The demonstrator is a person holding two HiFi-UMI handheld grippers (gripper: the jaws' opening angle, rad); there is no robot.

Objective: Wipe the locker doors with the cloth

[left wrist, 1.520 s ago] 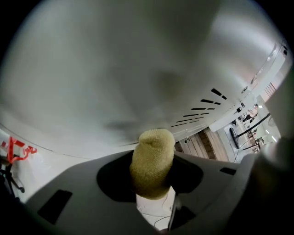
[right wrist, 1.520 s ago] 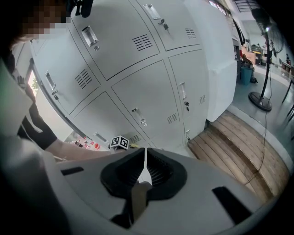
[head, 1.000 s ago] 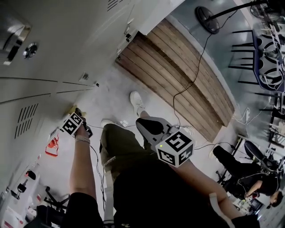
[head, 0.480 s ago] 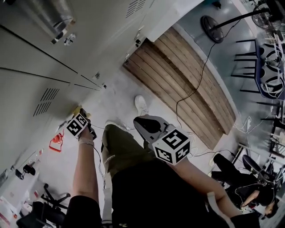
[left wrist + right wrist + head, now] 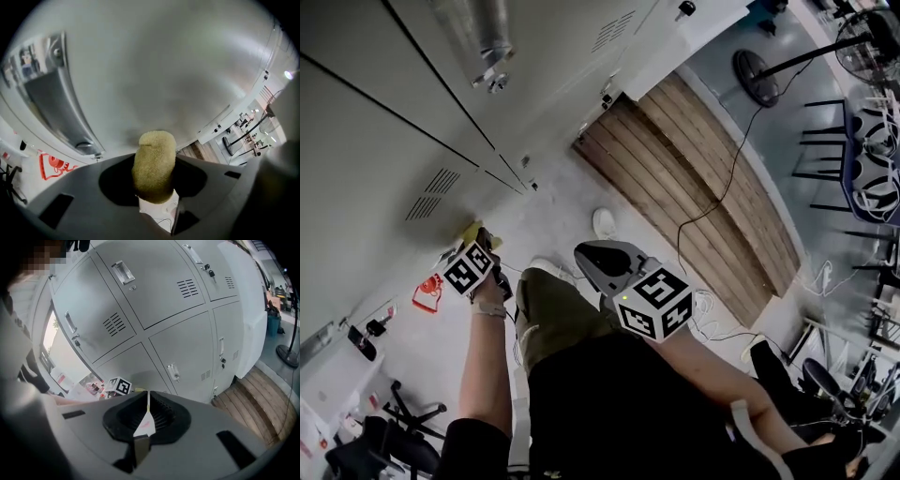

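Yellow cloth (image 5: 153, 164) pinched in left gripper (image 5: 478, 246), low against a locker door (image 5: 154, 70). Apply flat pressure, overlap strokes, skirt the handle (image 5: 58, 110). Can't confirm contact from either view. Right gripper (image 5: 598, 262) closed on nothing, idle at waist. Only its view shows the full door bank.

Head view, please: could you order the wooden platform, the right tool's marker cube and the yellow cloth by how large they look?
1. wooden platform, clearly largest.
2. right tool's marker cube, though its nearness to the camera inflates it.
3. yellow cloth, smallest; only a corner shows.
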